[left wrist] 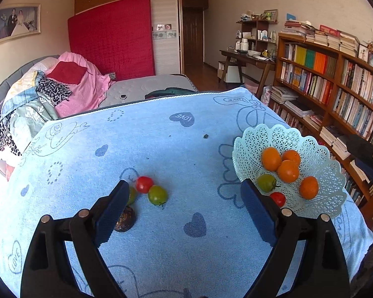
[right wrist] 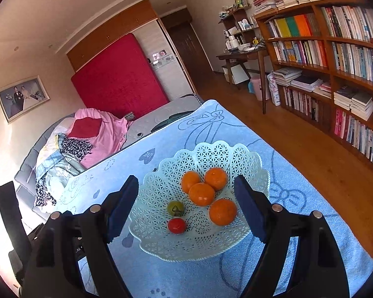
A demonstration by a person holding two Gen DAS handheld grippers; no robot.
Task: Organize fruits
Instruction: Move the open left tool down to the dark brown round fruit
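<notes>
A pale green lattice basket [left wrist: 320,154] [right wrist: 161,238] stands on the blue towel at the right. It holds several oranges [left wrist: 288,170] [right wrist: 201,193], a green tomato [left wrist: 266,182] [right wrist: 175,208] and a red tomato [left wrist: 278,198] [right wrist: 176,225]. On the towel lie a red tomato [left wrist: 144,184], a green tomato [left wrist: 157,195], another green one [left wrist: 131,195] partly behind my left finger, and a dark brown fruit [left wrist: 124,219]. My left gripper [left wrist: 184,201] is open above the towel, empty. My right gripper [right wrist: 186,198] is open above the basket, empty.
The blue towel [left wrist: 161,136] covers the table. A bed with piled clothes [left wrist: 49,94] lies behind the table at the left. A bookshelf [left wrist: 335,82] and a wood floor [right wrist: 298,149] are to the right. The right gripper's body [left wrist: 368,154] shows at the right edge.
</notes>
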